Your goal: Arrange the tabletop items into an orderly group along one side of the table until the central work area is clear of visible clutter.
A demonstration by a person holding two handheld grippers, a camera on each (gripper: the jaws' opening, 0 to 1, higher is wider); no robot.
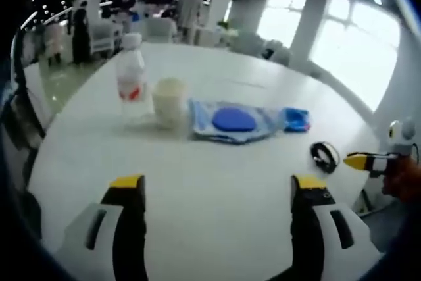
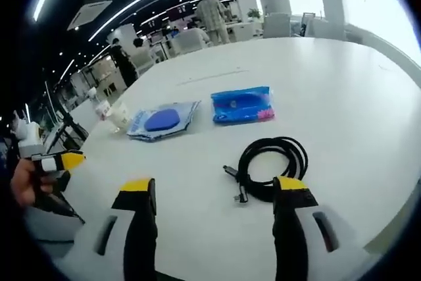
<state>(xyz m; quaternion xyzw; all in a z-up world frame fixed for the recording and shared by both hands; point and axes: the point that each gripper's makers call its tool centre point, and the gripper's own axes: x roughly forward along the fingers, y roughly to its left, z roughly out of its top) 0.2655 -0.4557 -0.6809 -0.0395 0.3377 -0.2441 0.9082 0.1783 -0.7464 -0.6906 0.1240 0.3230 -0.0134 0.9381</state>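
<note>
- The right tool (image 2: 214,192) hovers with its jaws spread and nothing between them, low over the white round bench (image 2: 342,97); the coiled black cable (image 2: 270,166) lies just ahead at about 1 o'clock, near the right jaw's yellow tip.
- The left tool (image 1: 217,185) also stands spread and empty, well short of the items at its 12 o'clock.
- The cable looks light and floppy; I judge a pinch across the bundled loops safer than one strand, which would uncoil and trail its plug.
- Beyond it, at 12 o'clock, lies a flat bright-blue packet with a pink edge (image 2: 242,104): thin and probably slick, best taken at an edge.
- At 11 o'clock a crinkled clear plastic bag holding a dark-blue rounded object (image 2: 162,120) is soft and would sag if lifted by a corner.
- In the left gripper view, a cream paper cup (image 1: 168,100) stands upright just beside a clear plastic bottle with a white cap and red label (image 1: 131,77); the cup's contents cannot be seen, and the bottle's fill is unclear. Both tip easily.
</note>
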